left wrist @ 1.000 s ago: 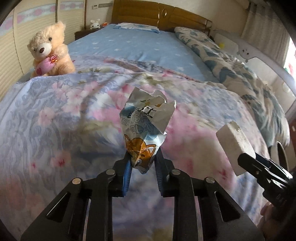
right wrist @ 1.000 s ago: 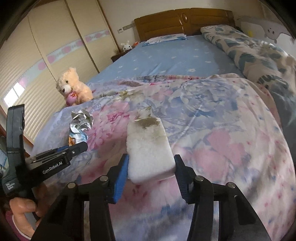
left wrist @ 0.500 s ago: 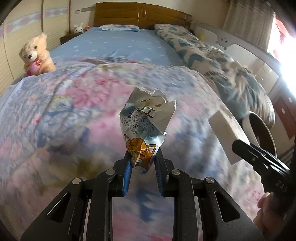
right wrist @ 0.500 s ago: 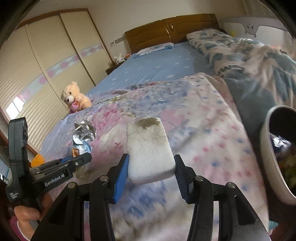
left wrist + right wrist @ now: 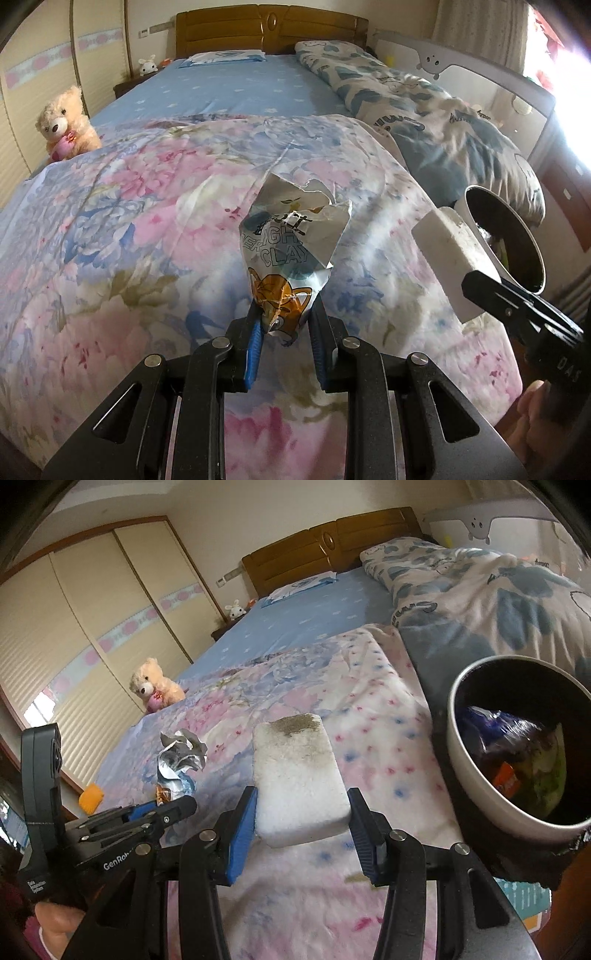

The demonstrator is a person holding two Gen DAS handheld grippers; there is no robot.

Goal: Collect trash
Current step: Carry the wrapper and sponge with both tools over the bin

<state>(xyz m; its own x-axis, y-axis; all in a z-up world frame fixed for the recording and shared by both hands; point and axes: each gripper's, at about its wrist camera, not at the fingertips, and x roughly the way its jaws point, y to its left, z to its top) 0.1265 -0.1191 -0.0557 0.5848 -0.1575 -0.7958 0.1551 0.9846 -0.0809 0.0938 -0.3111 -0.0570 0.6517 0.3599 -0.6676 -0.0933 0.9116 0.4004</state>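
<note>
1. Your left gripper (image 5: 284, 328) clamps the crumpled wrapper (image 5: 291, 254), which reads "CLAY", above the floral quilt (image 5: 129, 229).
2. Your right gripper (image 5: 301, 825), angled downward, clamps the white sponge (image 5: 299, 775) beside the trash bin (image 5: 476, 786).
3. The left gripper body reads "GenRob".

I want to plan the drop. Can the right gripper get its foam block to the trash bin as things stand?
Probably yes: the trash bin stands open just right of the right gripper holding the foam block, with nothing between them.
</note>
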